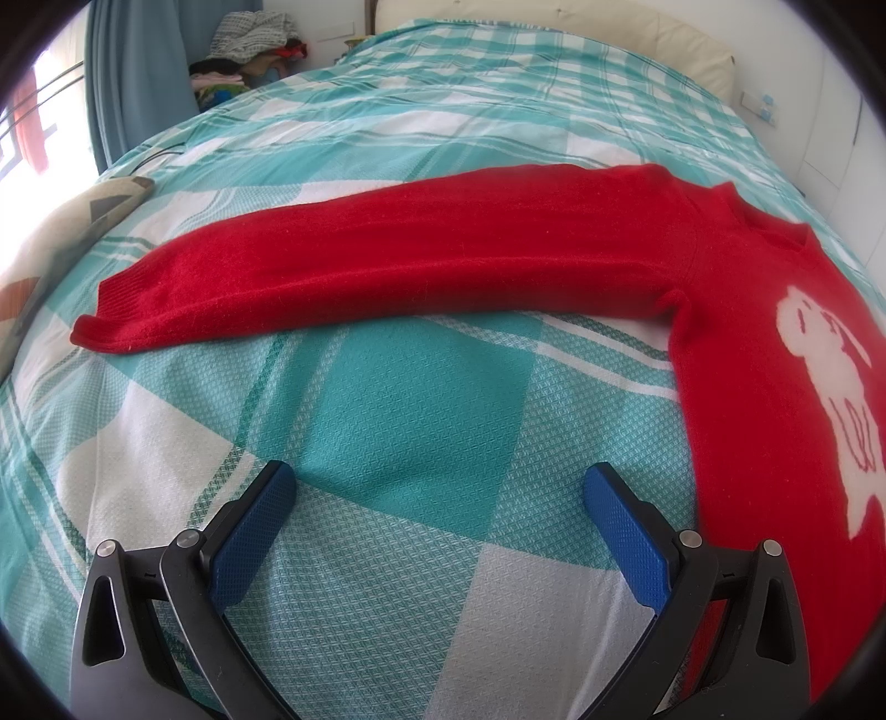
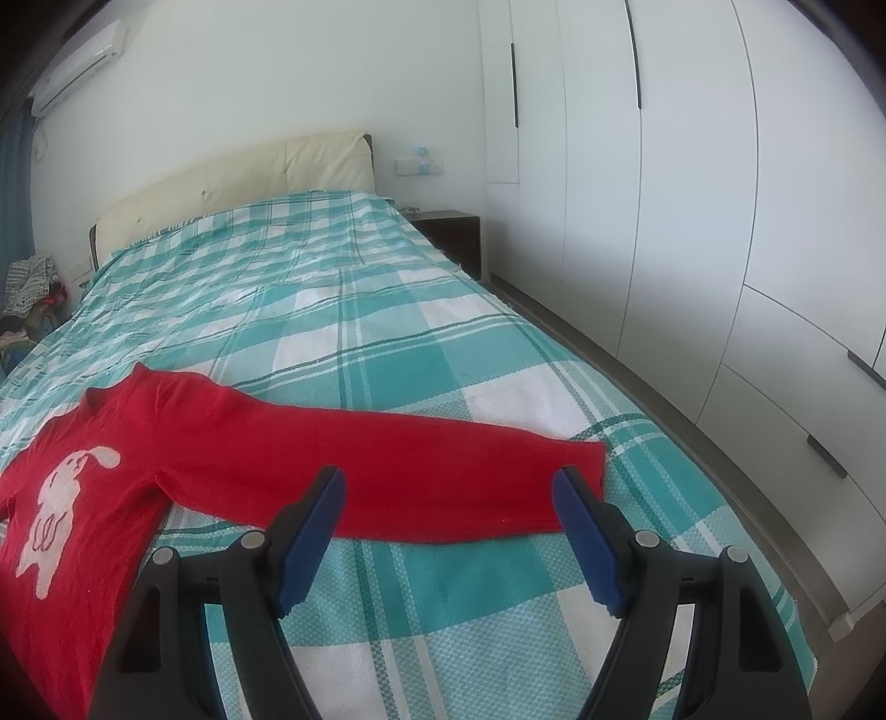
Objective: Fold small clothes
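A small red sweater (image 1: 747,343) with a white animal figure on its chest lies flat on the bed, front up, both sleeves spread sideways. In the left wrist view one sleeve (image 1: 360,271) stretches leftward. My left gripper (image 1: 440,482) is open above bare bedspread, just short of that sleeve and left of the sweater's body. In the right wrist view the sweater (image 2: 83,459) lies at the left and its other sleeve (image 2: 415,471) reaches right. My right gripper (image 2: 448,487) is open, hovering near the sleeve's cuff end with nothing between its blue pads.
The bed carries a teal and white plaid spread (image 2: 343,310) and a cream headboard (image 2: 238,177). White wardrobes (image 2: 664,194) and a dark nightstand (image 2: 451,232) line the right side. A patterned pillow (image 1: 61,232) and a pile of clothes (image 1: 249,50) are at the left.
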Motion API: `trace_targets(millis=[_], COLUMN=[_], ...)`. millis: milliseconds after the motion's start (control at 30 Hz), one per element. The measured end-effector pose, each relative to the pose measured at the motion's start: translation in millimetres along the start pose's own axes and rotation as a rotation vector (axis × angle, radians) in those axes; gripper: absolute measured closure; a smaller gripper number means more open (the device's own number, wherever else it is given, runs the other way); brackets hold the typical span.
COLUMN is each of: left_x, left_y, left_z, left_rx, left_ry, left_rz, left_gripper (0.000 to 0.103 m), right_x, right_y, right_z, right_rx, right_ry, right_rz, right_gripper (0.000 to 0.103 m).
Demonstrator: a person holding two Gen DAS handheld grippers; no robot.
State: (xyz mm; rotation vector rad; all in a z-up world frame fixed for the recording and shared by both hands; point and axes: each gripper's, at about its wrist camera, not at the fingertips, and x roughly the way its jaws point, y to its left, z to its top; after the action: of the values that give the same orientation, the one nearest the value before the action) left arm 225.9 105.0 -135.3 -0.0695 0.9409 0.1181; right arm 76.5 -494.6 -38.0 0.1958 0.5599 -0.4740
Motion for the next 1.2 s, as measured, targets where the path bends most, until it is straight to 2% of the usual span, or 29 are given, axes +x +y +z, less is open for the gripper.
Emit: trace_targets(millis=[1200], left_x=[0.0], left_y=[0.2], left_z=[0.2], left_rx=[0.000], left_ry=[0.000], left_rz=[0.001], left_gripper=[0.000], right_x=[0.8], right_y=[-7.2], right_z=[1.8], right_rx=[0.028], right_ry=[-0.003], right_rz=[0.008], right_gripper=[0.027])
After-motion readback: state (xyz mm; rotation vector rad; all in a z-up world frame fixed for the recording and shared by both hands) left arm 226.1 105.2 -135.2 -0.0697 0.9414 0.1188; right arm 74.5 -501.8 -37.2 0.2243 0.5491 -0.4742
